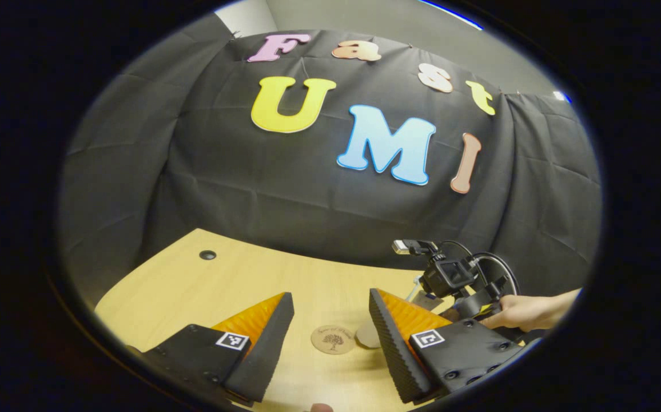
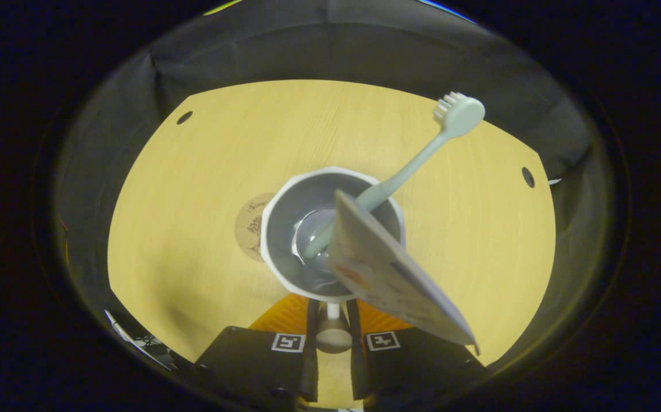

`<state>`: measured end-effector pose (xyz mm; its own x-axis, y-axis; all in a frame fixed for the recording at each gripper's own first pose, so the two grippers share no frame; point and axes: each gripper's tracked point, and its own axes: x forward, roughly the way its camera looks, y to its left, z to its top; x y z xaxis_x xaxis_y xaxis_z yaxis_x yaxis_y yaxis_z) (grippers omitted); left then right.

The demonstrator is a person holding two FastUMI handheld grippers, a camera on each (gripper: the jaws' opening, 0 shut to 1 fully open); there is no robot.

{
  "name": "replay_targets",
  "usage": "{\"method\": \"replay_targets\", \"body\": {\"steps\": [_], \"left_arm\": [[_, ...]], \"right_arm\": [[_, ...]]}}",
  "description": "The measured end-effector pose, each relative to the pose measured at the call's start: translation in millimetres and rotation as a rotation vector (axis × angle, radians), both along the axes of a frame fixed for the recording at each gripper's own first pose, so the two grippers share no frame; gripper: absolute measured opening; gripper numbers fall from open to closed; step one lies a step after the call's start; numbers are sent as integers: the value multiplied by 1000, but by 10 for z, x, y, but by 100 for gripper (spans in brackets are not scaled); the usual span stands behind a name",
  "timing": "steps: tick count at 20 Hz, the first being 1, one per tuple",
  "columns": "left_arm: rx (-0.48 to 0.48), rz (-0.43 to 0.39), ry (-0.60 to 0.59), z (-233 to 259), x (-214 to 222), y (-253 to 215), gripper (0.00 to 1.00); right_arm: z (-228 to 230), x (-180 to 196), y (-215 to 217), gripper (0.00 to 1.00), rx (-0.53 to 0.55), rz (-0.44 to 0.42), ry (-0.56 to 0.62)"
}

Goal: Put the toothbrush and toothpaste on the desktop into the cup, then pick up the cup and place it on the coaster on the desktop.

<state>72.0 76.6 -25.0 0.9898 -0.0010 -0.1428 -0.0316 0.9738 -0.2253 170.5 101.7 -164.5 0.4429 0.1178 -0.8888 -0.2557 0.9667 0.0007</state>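
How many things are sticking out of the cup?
2. The toothbrush leans toward the far right with its bristle head up, and the toothpaste tube leans toward the near right. Nothing else shows inside the cup.

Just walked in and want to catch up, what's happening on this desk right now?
A person is working with two handheld claws. The right claw grips the handle of a white cup, which already holds the toothbrush and the toothpaste. The cup appears lifted above the desk, beside the round coaster. The left claw is open and holds nothing.
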Motion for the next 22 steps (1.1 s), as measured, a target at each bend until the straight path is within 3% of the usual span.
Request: {"method": "replay_targets", "body": {"steps": [9,18,21,22], "left_arm": [[-10,78,19,-70,-230,303,88],[-17,112,33,-144,-271,418,88],[-16,108,32,-143,-240,395,88],[-14,106,31,-141,-227,391,88]], "right_arm": [[-21,53,537,25,0,84,-3],[-207,206,921,25,-53,102,32],[-247,417,1054,19,-70,114,49],[-208,460,1071,36,-77,117,46]]}}
